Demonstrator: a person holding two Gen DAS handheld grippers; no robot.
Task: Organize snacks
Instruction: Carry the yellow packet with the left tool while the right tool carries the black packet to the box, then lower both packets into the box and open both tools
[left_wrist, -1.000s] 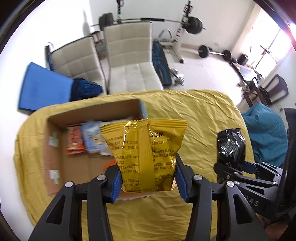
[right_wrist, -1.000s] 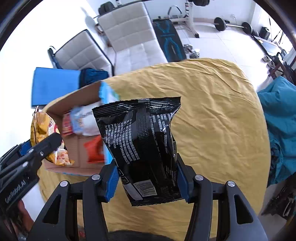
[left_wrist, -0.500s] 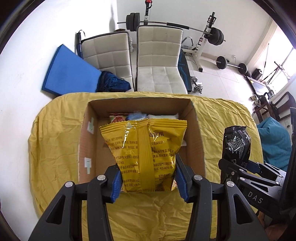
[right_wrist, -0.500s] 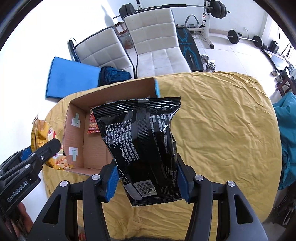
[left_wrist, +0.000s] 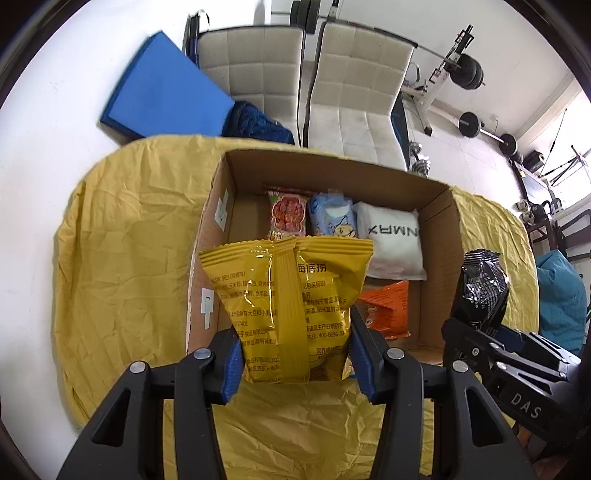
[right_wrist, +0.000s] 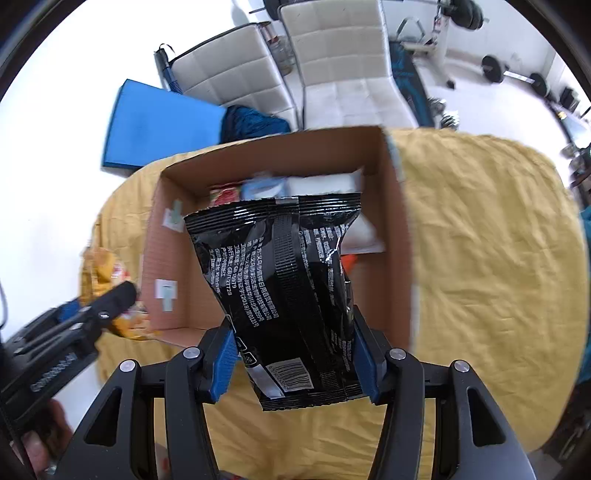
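**A:** So where are we with the snack sorting? Looks to me like we're mid-carry. Our left gripper (left_wrist: 295, 360) is clamped on the yellow bag (left_wrist: 286, 306), held upright by its lower edges, and our right gripper (right_wrist: 293, 363) is pinching the black bag (right_wrist: 288, 291) the same way. Both bags hang in the air in front of the box (left_wrist: 437, 236), not in it yet.

**B:** Yep, we're at the drop-off step I'd say. The box sits on the yellow cloth (left_wrist: 122, 258) and already has stuff along the far wall: a red pack (left_wrist: 288, 216), a blue pack (left_wrist: 332, 218), a white pack (left_wrist: 393, 240), plus an orange pack (left_wrist: 386, 308) nearer us on the right.

**A:** So the open floor is the near-left part of the box. That's where we'd want the yellow bag to go, I reckon.

**B:** Agreed. Next move needs us to clear the near wall first, then let go low so the bag doesn't flop onto the orange one. Walls are tall-ish, so we go over, not through.

**A:** And the two grippers are close together. One at a time probably, or we bump each other over the opening.

**B:** Plenty of bare cloth to the right of the box if we need to back off.
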